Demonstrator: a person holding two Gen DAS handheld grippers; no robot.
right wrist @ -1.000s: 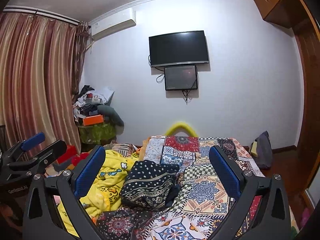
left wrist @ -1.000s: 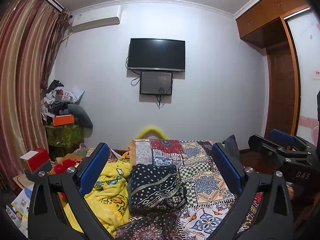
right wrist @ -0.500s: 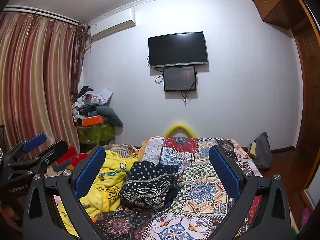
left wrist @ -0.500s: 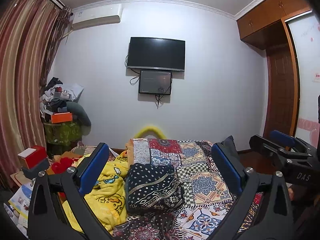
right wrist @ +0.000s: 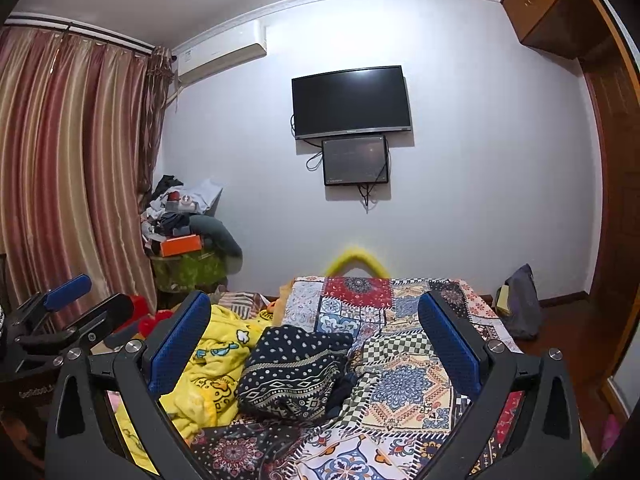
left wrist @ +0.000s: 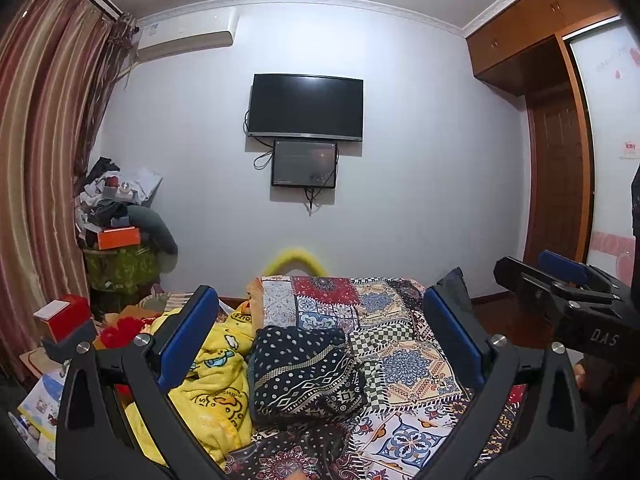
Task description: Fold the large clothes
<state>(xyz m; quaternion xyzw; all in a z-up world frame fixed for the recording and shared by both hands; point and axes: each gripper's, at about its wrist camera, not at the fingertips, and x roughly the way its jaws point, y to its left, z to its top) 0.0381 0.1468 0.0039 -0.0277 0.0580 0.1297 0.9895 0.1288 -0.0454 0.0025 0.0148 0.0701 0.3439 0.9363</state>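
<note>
**Q:** Two grippers appeared; how did each stand, nearest parts first?

**A:** Both the left gripper (left wrist: 320, 344) and the right gripper (right wrist: 314, 344) were held with blue-padded fingers (left wrist: 188, 336) wide apart, gripping nothing, raised above the near end of the bed.

**Q:** Where did the garment lie?

**A:** A dark patterned garment (left wrist: 304, 376), dotted and banded in white, lay bunched on the patchwork bedspread (left wrist: 408, 364), just beside a yellow cartoon blanket (left wrist: 216, 384) on its left. Neither gripper touched it.

**Q:** How would it probably handle?

**A:** It looked soft, limp and light, likely to sag and drape once lifted. A hold on an outer edge or corner of the heap, one gripper per side, seemed sensible, so that it could be spread flat.

**Q:** What remained unclear?

**A:** Its type, sleeves and hems were buried in the folds; its near edge merged with dark patterned cloth below. Farther off, a television (left wrist: 306, 106) hung on the wall.
</note>
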